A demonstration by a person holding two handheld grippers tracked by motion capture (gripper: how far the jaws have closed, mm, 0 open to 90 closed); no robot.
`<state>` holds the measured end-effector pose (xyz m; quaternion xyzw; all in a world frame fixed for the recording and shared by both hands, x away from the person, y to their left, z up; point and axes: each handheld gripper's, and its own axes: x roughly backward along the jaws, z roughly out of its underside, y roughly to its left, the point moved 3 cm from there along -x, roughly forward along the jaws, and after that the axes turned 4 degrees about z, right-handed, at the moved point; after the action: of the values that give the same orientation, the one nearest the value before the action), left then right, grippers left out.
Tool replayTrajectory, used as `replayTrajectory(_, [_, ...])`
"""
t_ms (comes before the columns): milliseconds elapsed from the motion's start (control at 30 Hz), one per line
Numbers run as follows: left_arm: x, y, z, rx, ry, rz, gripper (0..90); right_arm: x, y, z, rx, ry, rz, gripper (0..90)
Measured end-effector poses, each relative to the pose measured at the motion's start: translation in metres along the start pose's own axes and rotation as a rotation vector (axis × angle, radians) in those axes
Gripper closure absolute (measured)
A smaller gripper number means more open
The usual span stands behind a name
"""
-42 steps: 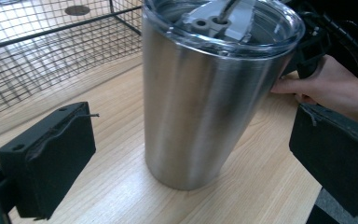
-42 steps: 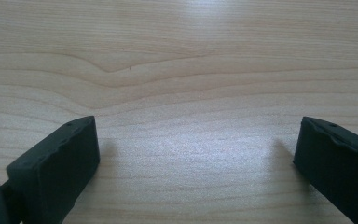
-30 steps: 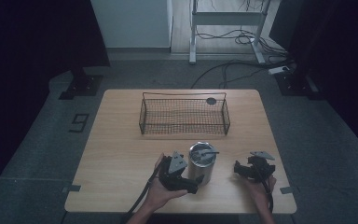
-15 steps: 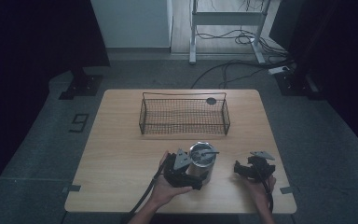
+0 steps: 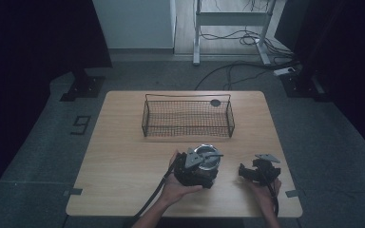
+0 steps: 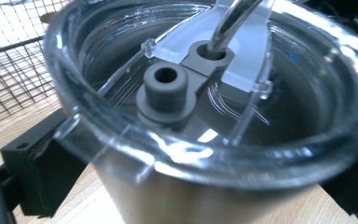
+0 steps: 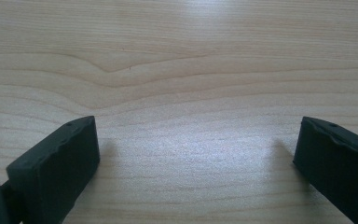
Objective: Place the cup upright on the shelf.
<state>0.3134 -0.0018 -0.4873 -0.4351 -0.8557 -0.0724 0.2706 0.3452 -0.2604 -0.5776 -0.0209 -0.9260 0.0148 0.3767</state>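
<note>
A steel tumbler (image 5: 205, 156) with a clear lid and a metal straw (image 6: 228, 21) stands near the table's front edge. My left gripper (image 5: 200, 175) is shut on the tumbler (image 6: 177, 186), one black jaw pressed to each side of its wall just below the lid rim. To its right, my right gripper (image 5: 246, 172) rests low over the bare wood. In the right gripper view that gripper (image 7: 196, 135) is open, with only table grain between its jaws.
A black wire basket (image 5: 188, 118) sits across the middle back of the table (image 5: 123, 156), with its mesh (image 6: 9, 60) just behind the tumbler. A small dark round disc (image 5: 215, 102) lies by the basket's far right corner.
My left gripper has slid right, up to the tumbler, and its jaws now clasp it. The right gripper has stayed put.
</note>
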Motion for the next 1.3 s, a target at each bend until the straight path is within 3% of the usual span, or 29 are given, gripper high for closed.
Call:
replayTrajectory(267, [-0.009, 0.001, 0.001, -0.022, 0.000, -0.008, 2.0, 0.000, 0.000, 0.000, 0.000, 0.000, 0.000, 0.0])
replayTrajectory(767, [-0.007, 0.000, 0.000, -0.050, 0.005, -0.019, 3.6, 0.000, 0.000, 0.000, -0.001, 0.000, 0.000, 0.0])
replayTrajectory(967, [-0.004, -0.001, -0.001, -0.048, 0.010, -0.012, 3.7, 0.000, 0.000, 0.000, 0.000, 0.000, 0.000, 0.0])
replayTrajectory(1300, [0.012, -0.001, -0.010, -0.057, -0.028, -0.008, 3.8, 0.000, 0.000, 0.000, -0.001, -0.001, 0.000, 0.0])
